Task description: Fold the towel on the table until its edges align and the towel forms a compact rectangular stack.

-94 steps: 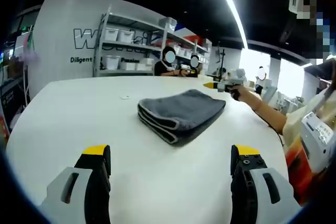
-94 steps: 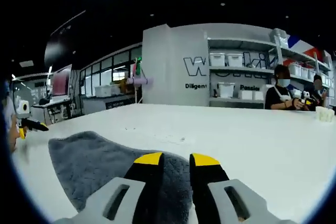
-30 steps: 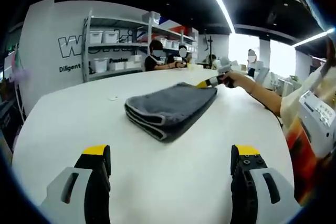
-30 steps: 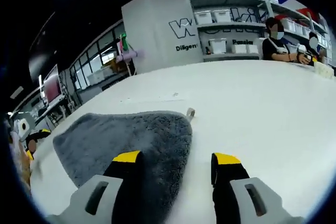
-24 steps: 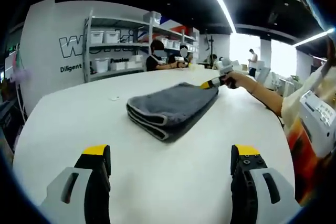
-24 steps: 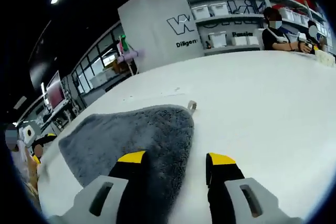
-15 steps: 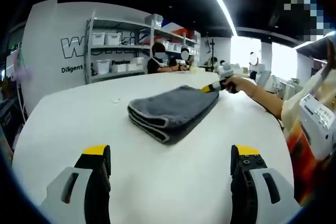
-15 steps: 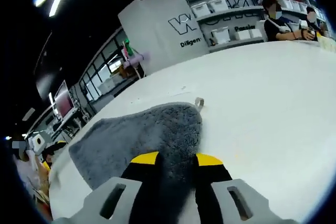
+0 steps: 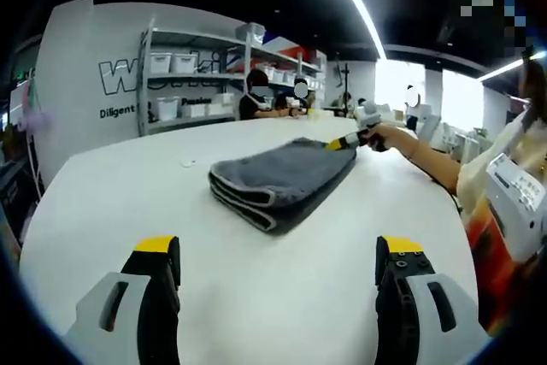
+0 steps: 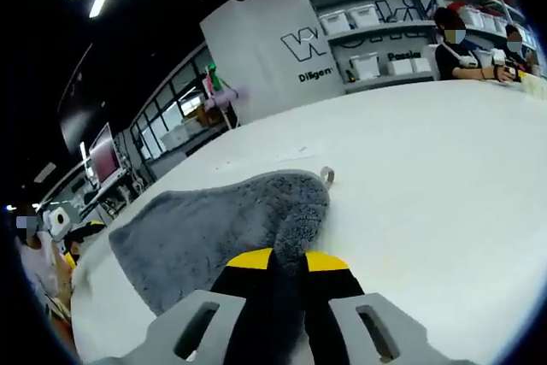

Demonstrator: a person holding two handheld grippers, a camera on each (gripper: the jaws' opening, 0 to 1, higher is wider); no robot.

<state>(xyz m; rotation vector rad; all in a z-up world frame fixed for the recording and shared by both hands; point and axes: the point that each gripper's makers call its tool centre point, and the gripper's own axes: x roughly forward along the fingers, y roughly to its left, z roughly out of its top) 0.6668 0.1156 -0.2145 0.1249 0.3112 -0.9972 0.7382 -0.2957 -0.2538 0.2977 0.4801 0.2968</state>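
Grey and thick, the towel (image 9: 282,179) lies folded in layers on the white table (image 9: 111,203), about in the middle of it, with its rolled fold edges facing the left gripper view. The left gripper (image 9: 280,273) hovers well apart from the towel, its jaws spread wide and holding nothing. Further right in that view, the right gripper (image 9: 352,138) reaches the far corner of the towel from the person's hand (image 9: 386,132). In the right gripper view, the right gripper (image 10: 288,260) has its yellow-tipped jaws pressed almost together on the towel (image 10: 222,228), so it seems to pinch the cloth at a corner. A small loop tag (image 10: 326,176) sticks out at the far corner. The risk, in my judgement: if only the top layer is pinched, lifting may pull the stack open and the edges will not align. A fast pull could also drag the whole towel across the smooth table.
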